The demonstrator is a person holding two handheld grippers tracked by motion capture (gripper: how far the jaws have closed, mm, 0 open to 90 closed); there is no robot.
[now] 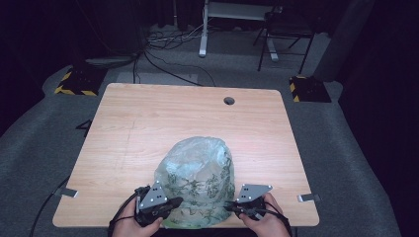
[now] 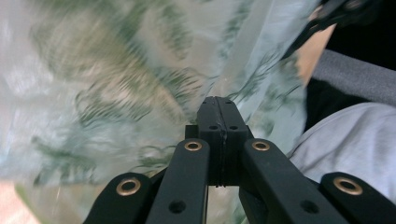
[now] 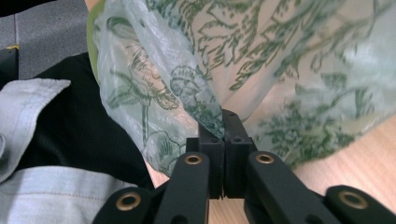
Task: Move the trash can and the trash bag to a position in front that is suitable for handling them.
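Note:
A translucent plastic bag [image 1: 197, 170] with a green leaf print lies puffed up on the near middle of the wooden table [image 1: 148, 123]. My left gripper [image 1: 177, 201] is at the bag's near left edge and my right gripper [image 1: 228, 206] at its near right edge. In the left gripper view the black jaws [image 2: 218, 102] are pressed together with a fold of the bag [image 2: 116, 84] pinched at their tips. The right gripper view shows the same, the jaws [image 3: 223, 116] shut on a gathered edge of the bag [image 3: 280, 56], just above the tabletop.
A round cable hole [image 1: 229, 100] sits near the table's far edge. Metal clips [image 1: 65, 192] [image 1: 307, 198] stick out at the near left and right edges. Close behind the bag is the person's pale sleeve [image 2: 350, 140] and dark clothing [image 3: 70, 135]. A chair [image 1: 284, 29] stands beyond.

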